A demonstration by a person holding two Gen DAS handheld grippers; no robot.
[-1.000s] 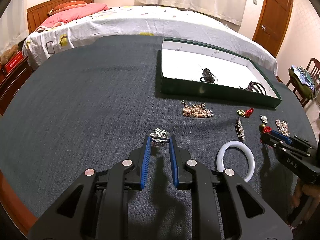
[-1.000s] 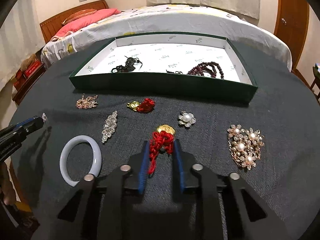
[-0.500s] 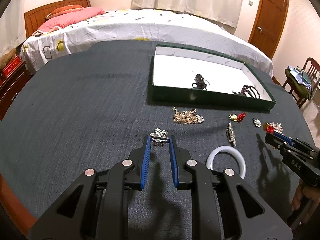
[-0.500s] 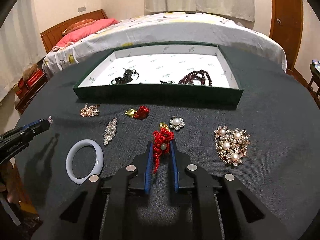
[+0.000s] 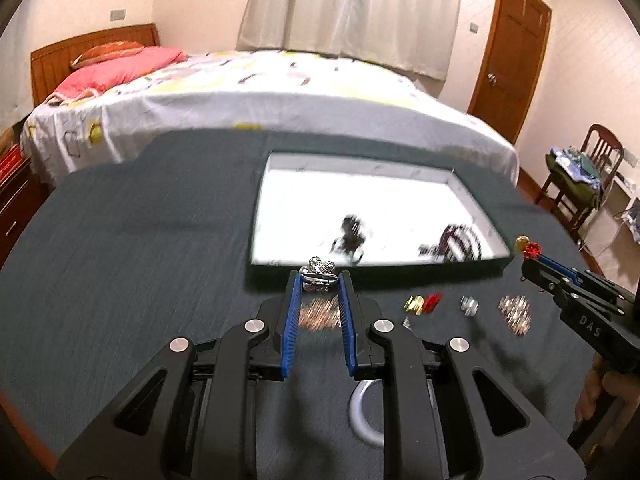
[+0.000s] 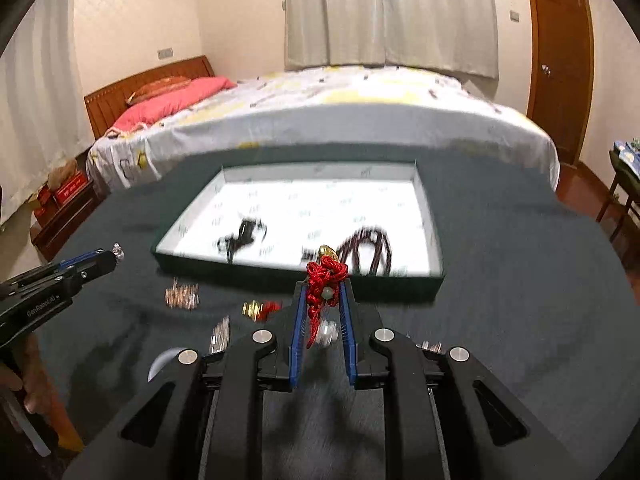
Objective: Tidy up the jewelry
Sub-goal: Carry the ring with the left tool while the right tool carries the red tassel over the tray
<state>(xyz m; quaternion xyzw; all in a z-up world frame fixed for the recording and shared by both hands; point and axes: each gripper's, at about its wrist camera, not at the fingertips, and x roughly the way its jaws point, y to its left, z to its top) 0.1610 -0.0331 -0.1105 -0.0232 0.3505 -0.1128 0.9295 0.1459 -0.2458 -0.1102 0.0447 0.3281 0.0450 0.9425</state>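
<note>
My left gripper (image 5: 319,280) is shut on a silver flower ring (image 5: 318,268) and holds it in the air before the green box (image 5: 400,272). My right gripper (image 6: 323,290) is shut on a red knotted charm (image 6: 326,274) with a gold piece on top, also lifted near the box's front wall (image 6: 280,276). Each gripper shows in the other's view: the right gripper (image 5: 534,260) at the right edge, the left gripper (image 6: 110,258) at the left edge. The white-lined box contains a black piece (image 6: 242,236) and a dark red bead bracelet (image 6: 368,248).
On the dark cloth before the box lie a rose-gold chain pile (image 6: 182,296), a gold-and-red charm (image 5: 422,302), a small pearl brooch (image 5: 469,305), a pearl cluster (image 5: 516,314), a crystal bar brooch (image 6: 220,336) and a white bangle (image 5: 364,412). A bed stands behind the table.
Both grippers have risen off the cloth and moved toward the box. The right jaws have shut on the red charm and lifted it; the left still grips the ring.
</note>
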